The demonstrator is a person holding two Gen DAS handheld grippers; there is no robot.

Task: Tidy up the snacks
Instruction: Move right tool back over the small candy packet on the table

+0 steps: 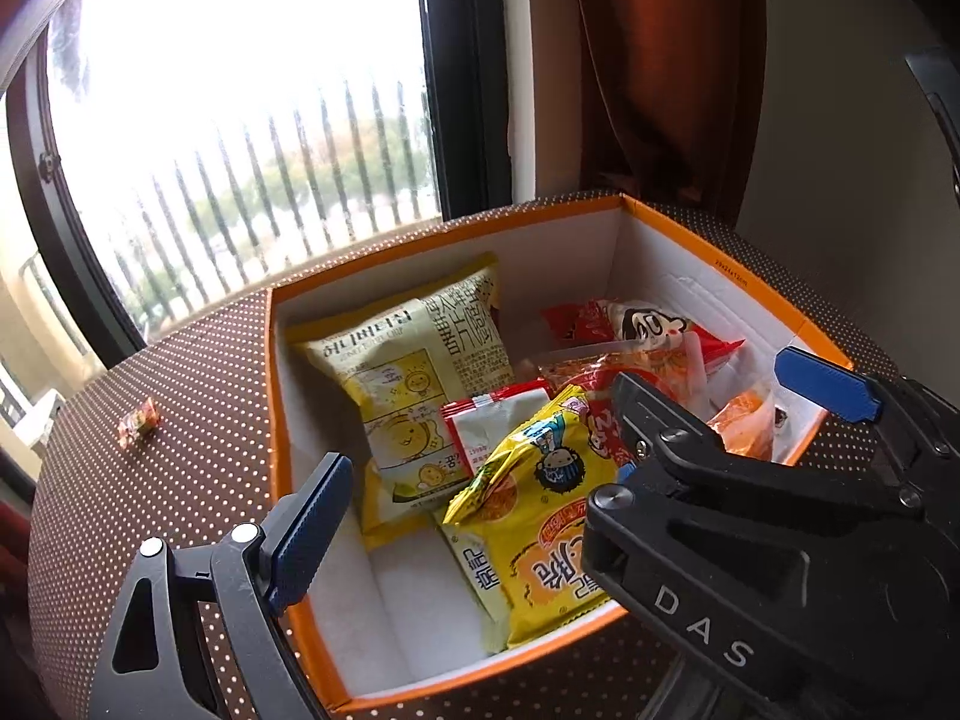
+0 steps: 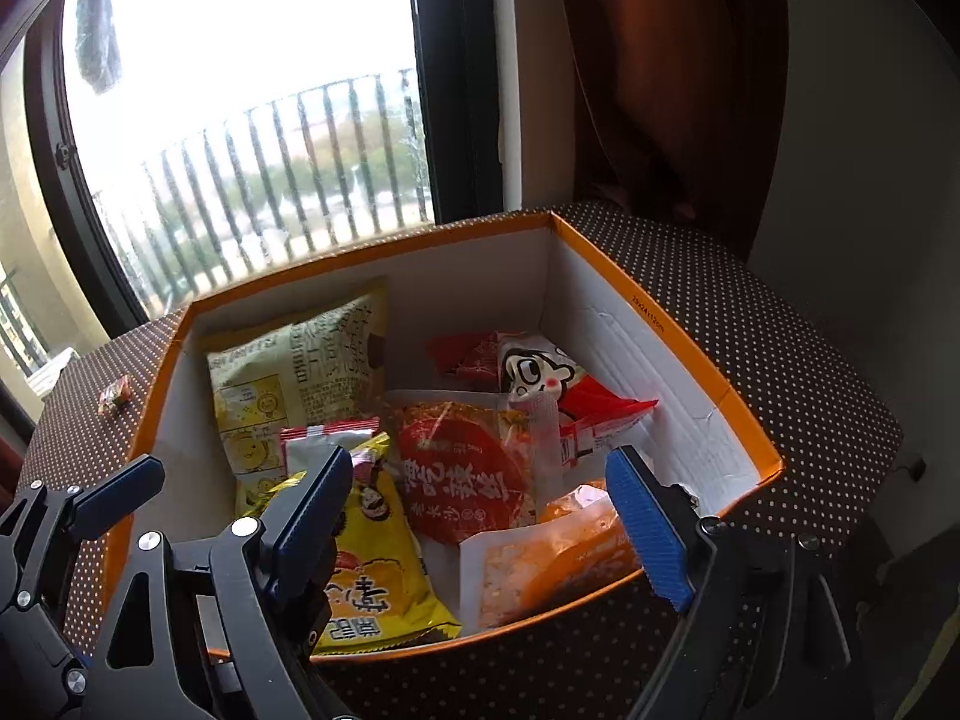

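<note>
**Operator:** Right wrist view: report jaw state and location of the snacks.

**Technician:** The right gripper (image 2: 480, 522) has its jaws released, with nothing between them; it hangs over the near wall of the orange-rimmed white cardboard box (image 2: 606, 276). The left gripper (image 1: 564, 456) is likewise released and empty. Snacks lie loose inside the box: a pale yellow crisp bag with cartoon panels (image 2: 300, 378) leans on the far-left wall, a red round-label packet (image 2: 465, 468) lies centre, and an orange sachet (image 2: 558, 564) sits at the near-right corner.

**Operator:** Why that arrangement?

**Technician:** Judged from the task, the box serves as the collection point, so packets are dropped in and overlap. One small wrapped candy (image 1: 138, 423) remains outside, near the left edge of the brown polka-dot worktop (image 1: 198, 372).

**Operator:** Anything obscured?

**Technician:** In the left wrist view, the right gripper's body covers the near-right corner of the box. Lower packets are partly buried; their labels cannot be read fully.
</note>
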